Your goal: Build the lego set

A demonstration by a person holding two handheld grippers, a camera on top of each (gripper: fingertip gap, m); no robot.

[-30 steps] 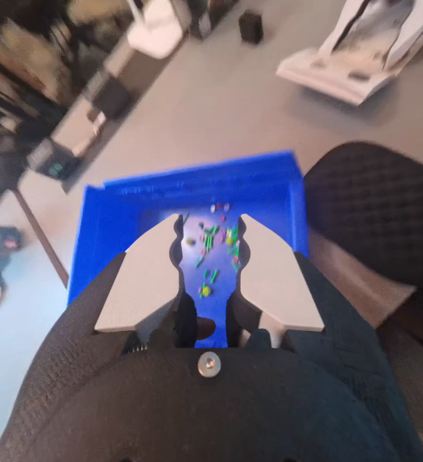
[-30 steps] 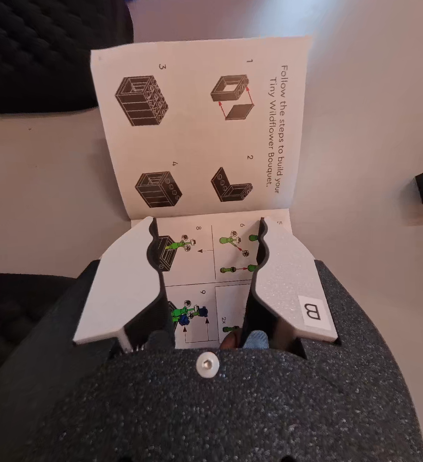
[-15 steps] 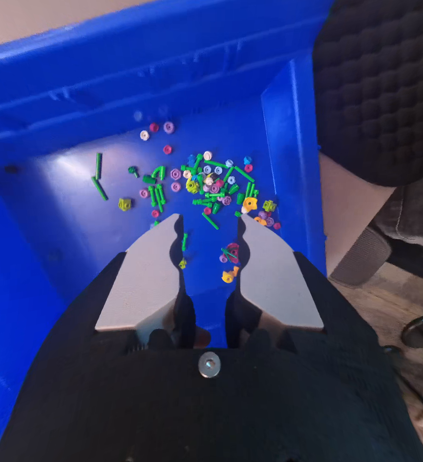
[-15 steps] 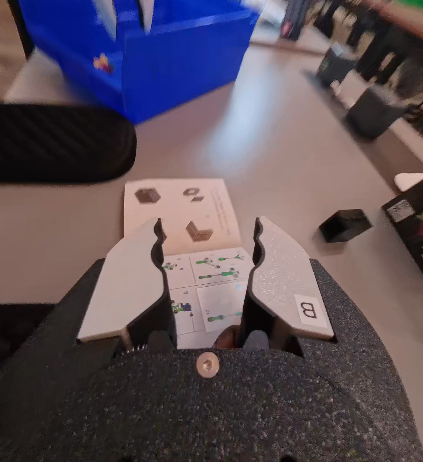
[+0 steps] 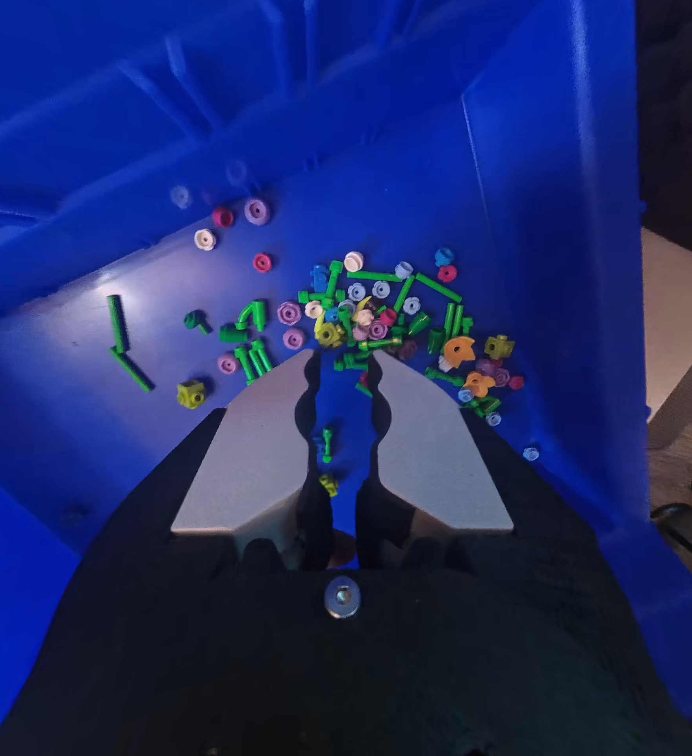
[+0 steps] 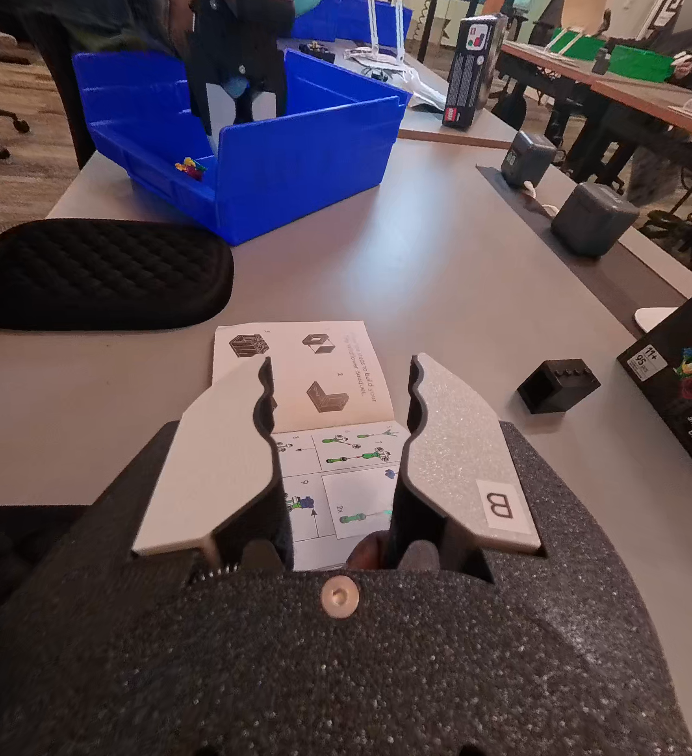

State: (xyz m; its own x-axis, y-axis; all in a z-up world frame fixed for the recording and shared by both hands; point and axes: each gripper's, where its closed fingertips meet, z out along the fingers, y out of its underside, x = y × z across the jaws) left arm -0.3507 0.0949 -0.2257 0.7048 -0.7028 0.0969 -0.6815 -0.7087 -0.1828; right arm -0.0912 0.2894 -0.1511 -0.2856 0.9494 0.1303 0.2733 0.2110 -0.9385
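My left gripper (image 5: pixel 343 356) is open and empty, low inside a blue bin (image 5: pixel 540 204), its tips just short of a pile of small green, purple, yellow and orange lego pieces (image 5: pixel 370 319). A small green stem (image 5: pixel 327 445) lies on the bin floor between the jaws. My right gripper (image 6: pixel 339 362) is open and empty above an open instruction booklet (image 6: pixel 328 392) on the grey table (image 6: pixel 438 286). In the right wrist view the blue bin (image 6: pixel 295 163) stands at the far left with the left gripper (image 6: pixel 237 61) reaching into it. A black built lego box (image 6: pixel 559 385) sits right of the booklet.
A black quilted pad (image 6: pixel 94 272) lies left of the booklet. A dark lego set box (image 6: pixel 688 392) stands at the right edge. Two grey cube-shaped devices (image 6: pixel 593 219) sit along the table's far right. A tall dark box (image 6: pixel 469 69) stands behind the bin. One gripper's finger ends stand about 35 centimetres off the other's.
My left gripper has dropped deeper into the bin toward the pile and its jaws have narrowed a little. The right gripper has tilted up from looking down at the booklet.
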